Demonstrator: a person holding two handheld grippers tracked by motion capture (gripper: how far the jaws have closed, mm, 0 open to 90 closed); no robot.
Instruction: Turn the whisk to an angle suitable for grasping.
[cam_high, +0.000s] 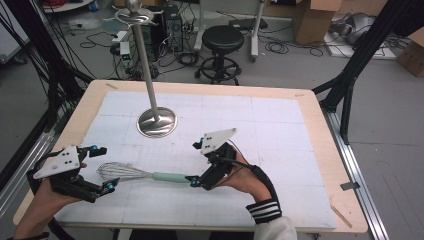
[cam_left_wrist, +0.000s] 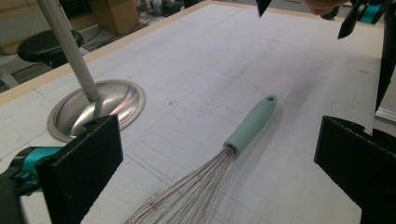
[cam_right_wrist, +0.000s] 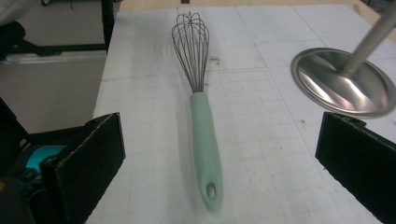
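A wire whisk with a mint-green handle lies flat on the white gridded mat, wires to the left and handle to the right. My left gripper is open near the front left, its jaws standing either side of the wire head without touching it. In the left gripper view the whisk lies between the wide-apart jaws of that gripper. My right gripper is open just beyond the handle's end. The right gripper view looks along the handle, which lies free on the mat between the spread jaws of the gripper.
A tall metal stand with a round polished base rises behind the whisk; its base is close to both grippers. Beyond the table's far edge are a black stool, cables and cardboard boxes.
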